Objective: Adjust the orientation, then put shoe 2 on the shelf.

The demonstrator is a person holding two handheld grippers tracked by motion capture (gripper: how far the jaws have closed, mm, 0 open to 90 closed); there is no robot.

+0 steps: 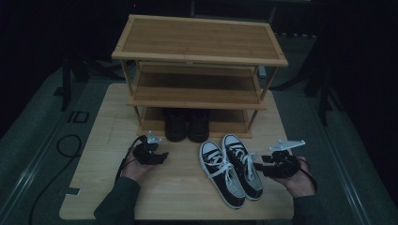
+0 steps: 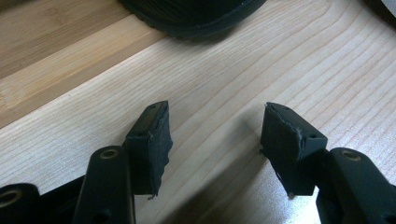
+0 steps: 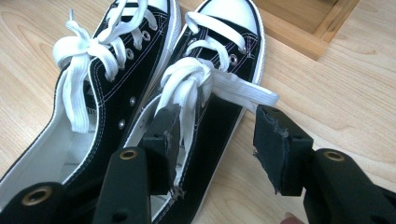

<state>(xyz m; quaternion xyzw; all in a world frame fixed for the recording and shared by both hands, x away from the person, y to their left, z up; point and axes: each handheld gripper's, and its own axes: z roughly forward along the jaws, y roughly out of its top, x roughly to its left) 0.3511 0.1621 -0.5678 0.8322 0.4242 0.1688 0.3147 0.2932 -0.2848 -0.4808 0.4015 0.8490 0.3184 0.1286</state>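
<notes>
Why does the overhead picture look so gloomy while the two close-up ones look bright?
High view: dim and underexposed, surroundings nearly black, the black shoes on the rack's bottom shelf barely readable. Left gripper view: bright, sharp wood grain on the table, soft shadows under the pads. Right gripper view: well lit, sneakers crisp.

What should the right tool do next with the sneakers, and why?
Probably ease the right tool down and shut it on the near sneaker's side wall: its jaws stand open astride that wall without pressing it, and the rack's middle shelf looks free.
</notes>
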